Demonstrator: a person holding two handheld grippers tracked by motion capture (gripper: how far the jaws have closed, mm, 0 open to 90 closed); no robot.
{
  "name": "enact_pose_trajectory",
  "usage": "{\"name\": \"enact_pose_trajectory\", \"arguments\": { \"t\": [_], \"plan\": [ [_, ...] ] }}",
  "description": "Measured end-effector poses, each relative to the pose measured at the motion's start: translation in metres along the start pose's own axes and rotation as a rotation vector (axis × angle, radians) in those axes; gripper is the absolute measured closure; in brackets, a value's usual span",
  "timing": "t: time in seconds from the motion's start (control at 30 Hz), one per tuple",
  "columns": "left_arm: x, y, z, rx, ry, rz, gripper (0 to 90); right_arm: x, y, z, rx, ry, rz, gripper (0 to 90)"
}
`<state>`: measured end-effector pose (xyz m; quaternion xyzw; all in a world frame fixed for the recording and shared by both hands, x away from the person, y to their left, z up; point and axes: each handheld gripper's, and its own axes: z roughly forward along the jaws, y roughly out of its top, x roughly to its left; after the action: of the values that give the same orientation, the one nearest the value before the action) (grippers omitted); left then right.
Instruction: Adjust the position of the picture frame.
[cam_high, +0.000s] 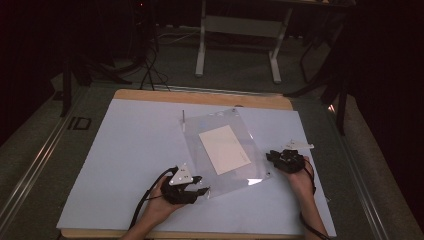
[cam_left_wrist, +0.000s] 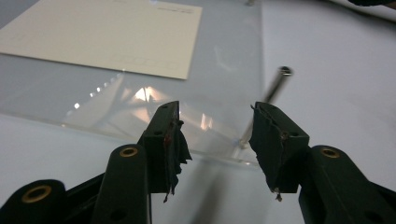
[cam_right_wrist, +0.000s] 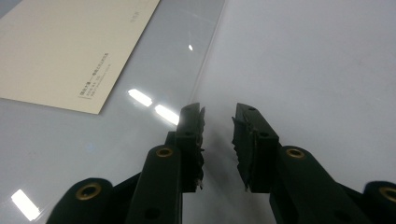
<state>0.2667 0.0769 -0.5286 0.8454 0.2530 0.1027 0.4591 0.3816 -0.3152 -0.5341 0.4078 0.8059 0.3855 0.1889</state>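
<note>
Clear sleeve (cam_high: 225, 150) lies on white tabletop (cam_high: 130, 165) in dark room.

Readable marks

"ID" stands on the grey floor strip (cam_high: 79, 123) at nine o'clock; the card's (cam_right_wrist: 70, 51) small print is illegible.

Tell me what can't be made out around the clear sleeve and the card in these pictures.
- Small print on the card: right gripper view, too small to read.
- Thin rod by the clear sleeve: left gripper view, blurred; its lower end sits behind a jaw.
- Room beyond the table: high view, too dark.
</note>
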Motion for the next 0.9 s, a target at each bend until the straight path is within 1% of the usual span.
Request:
{"name": "enact_pose_trajectory", "arguments": {
  "t": [0.03, 0.1, 0.13, 0.2, 0.33, 0.4, 0.47, 0.53, 0.6, 0.63, 0.67, 0.73, 0.77, 0.83, 0.87, 0.9],
  "plan": [
    [-0.001, -0.002, 0.001, 0.01, -0.001, 0.008, 54.3, 0.0, 0.0, 0.0, 0.0, 0.0, 0.0, 71.7],
    [-0.001, -0.002, 0.002, 0.013, -0.024, 0.004, 53.6, 0.0, 0.0, 0.001, 0.001, 0.001, -0.001, 71.7],
    [-0.002, -0.002, 0.003, 0.014, -0.027, 0.008, 53.6, 0.0, 0.0, 0.001, 0.001, 0.001, -0.001, 71.7],
    [-0.005, -0.002, 0.005, 0.019, -0.035, 0.022, 53.7, 0.001, 0.0, 0.001, 0.003, 0.002, -0.002, 71.6],
    [-0.009, 0.001, 0.014, 0.03, -0.049, 0.033, 56.7, 0.0, 0.0, 0.001, 0.003, -0.002, 0.001, 71.6],
    [-0.012, 0.004, 0.02, 0.031, -0.067, 0.033, 60.0, 0.0, 0.0, 0.002, 0.004, 0.0, 0.001, 71.6],
    [-0.014, 0.007, 0.027, 0.048, -0.063, 0.056, 63.4, 0.001, 0.001, 0.002, 0.004, 0.001, -0.002, 71.6],
    [-0.014, 0.009, 0.034, 0.061, -0.072, 0.048, 69.8, 0.002, 0.001, 0.002, 0.002, 0.001, -0.005, 71.6],
    [-0.013, 0.01, 0.037, 0.066, -0.062, 0.04, 76.7, 0.001, 0.001, 0.002, 0.002, 0.0, -0.003, 71.6],
    [-0.013, 0.01, 0.037, 0.066, -0.062, 0.04, 80.4, 0.001, 0.001, 0.002, 0.002, 0.0, -0.003, 71.6],
    [-0.012, 0.011, 0.037, 0.069, -0.066, 0.05, 80.4, 0.001, 0.001, 0.002, 0.002, 0.001, -0.003, 71.6],
    [-0.016, 0.012, 0.036, 0.082, -0.034, 0.097, 83.4, 0.001, 0.001, 0.002, 0.0, 0.0, -0.001, 71.6],
    [-0.016, 0.013, 0.035, 0.087, -0.032, 0.104, 84.0, 0.001, 0.001, 0.002, -0.002, 0.001, -0.001, 71.7],
    [-0.016, 0.012, 0.034, 0.084, -0.039, 0.106, 84.3, 0.001, 0.002, 0.002, -0.006, 0.002, -0.001, 71.7],
    [-0.013, 0.012, 0.028, 0.085, -0.05, 0.113, 84.3, 0.001, 0.002, 0.002, -0.007, 0.003, -0.002, 71.7],
    [-0.012, 0.011, 0.024, 0.083, -0.053, 0.115, 84.4, 0.002, 0.003, 0.002, -0.007, 0.001, -0.002, 71.8]
  ]
}}
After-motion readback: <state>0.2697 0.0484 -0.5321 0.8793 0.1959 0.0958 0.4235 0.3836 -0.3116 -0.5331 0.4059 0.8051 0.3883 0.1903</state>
